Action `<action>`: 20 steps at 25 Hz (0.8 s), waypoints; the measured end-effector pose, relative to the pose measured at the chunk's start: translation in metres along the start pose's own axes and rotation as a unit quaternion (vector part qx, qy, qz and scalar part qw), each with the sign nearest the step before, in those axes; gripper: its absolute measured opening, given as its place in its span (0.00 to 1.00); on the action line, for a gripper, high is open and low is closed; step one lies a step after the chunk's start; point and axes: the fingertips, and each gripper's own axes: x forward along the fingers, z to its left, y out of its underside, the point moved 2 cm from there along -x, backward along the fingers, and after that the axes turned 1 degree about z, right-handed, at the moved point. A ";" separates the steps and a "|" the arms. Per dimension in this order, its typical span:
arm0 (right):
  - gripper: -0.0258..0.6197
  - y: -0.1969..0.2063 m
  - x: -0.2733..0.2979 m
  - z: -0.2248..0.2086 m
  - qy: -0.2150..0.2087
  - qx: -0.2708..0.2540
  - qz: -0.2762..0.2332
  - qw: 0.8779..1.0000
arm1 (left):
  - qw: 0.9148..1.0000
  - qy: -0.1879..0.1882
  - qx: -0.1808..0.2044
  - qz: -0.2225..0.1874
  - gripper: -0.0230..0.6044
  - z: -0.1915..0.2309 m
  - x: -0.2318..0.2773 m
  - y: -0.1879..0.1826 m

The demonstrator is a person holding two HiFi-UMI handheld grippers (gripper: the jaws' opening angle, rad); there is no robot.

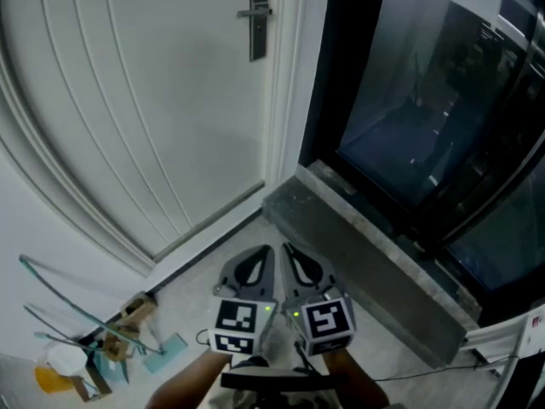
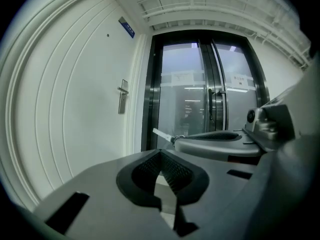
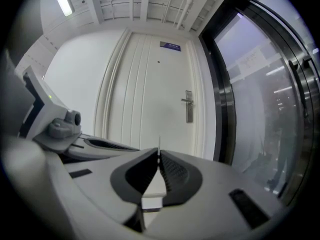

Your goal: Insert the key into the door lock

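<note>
The white door carries a metal lever-handle lock (image 1: 258, 17), far ahead at the top of the head view. It also shows as the lock (image 2: 122, 96) in the left gripper view and as the lock (image 3: 188, 106) in the right gripper view. My right gripper (image 3: 159, 153) is shut on a thin key (image 3: 159, 143), whose blade pokes out edge-on toward the door. From the left gripper view the key (image 2: 161, 133) juts out of the neighbouring jaws. My left gripper (image 2: 160, 153) is shut with nothing in it. Both grippers sit side by side, left gripper (image 1: 262, 252), right gripper (image 1: 289, 250), low and well short of the lock.
Dark-framed glass doors (image 1: 426, 100) fill the right side, with a grey stone sill (image 1: 366, 254) at their foot. Scraps and green strips (image 1: 102, 339) lie on the floor at lower left. A thin cable (image 1: 417, 371) runs along the floor at lower right.
</note>
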 end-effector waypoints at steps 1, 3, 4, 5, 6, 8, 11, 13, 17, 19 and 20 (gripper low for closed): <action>0.07 -0.001 0.005 0.003 0.001 -0.005 0.002 1.000 | 1.000 0.002 -0.003 -0.002 0.04 0.006 0.000 -0.001; 0.07 -0.003 0.016 0.008 0.002 -0.016 0.007 1.000 | 1.000 0.004 -0.013 -0.007 0.04 0.018 0.002 -0.003; 0.07 -0.004 0.022 0.010 0.001 -0.018 0.009 1.000 | 1.000 0.004 -0.017 -0.009 0.04 0.023 0.003 -0.003; 0.07 -0.005 0.028 0.012 0.000 -0.019 0.009 1.000 | 1.000 0.003 -0.018 -0.011 0.04 0.029 0.005 -0.004; 0.07 -0.006 0.033 0.014 -0.001 -0.020 0.010 1.000 | 1.000 0.003 -0.019 -0.012 0.04 0.034 0.006 -0.005; 0.07 -0.007 0.042 0.017 -0.003 -0.022 0.010 1.000 | 1.000 0.002 -0.027 -0.016 0.04 0.043 0.008 -0.008; 0.07 -0.009 0.054 0.016 -0.002 -0.024 0.008 1.000 | 1.000 0.001 -0.021 -0.008 0.04 0.054 0.012 -0.010; 0.07 -0.009 0.059 0.011 0.001 -0.022 0.008 1.000 | 1.000 0.003 -0.016 -0.002 0.04 0.058 0.018 -0.010; 0.07 -0.006 0.069 -0.003 0.006 -0.016 0.011 1.000 | 1.000 0.009 -0.015 0.002 0.04 0.057 0.036 -0.009; 0.07 -0.004 0.075 -0.012 0.007 -0.012 0.009 1.000 | 1.000 0.011 -0.012 0.004 0.04 0.056 0.048 -0.009; 0.07 -0.003 0.079 -0.017 0.006 -0.010 0.008 1.000 | 1.000 0.011 -0.012 0.005 0.04 0.057 0.054 -0.010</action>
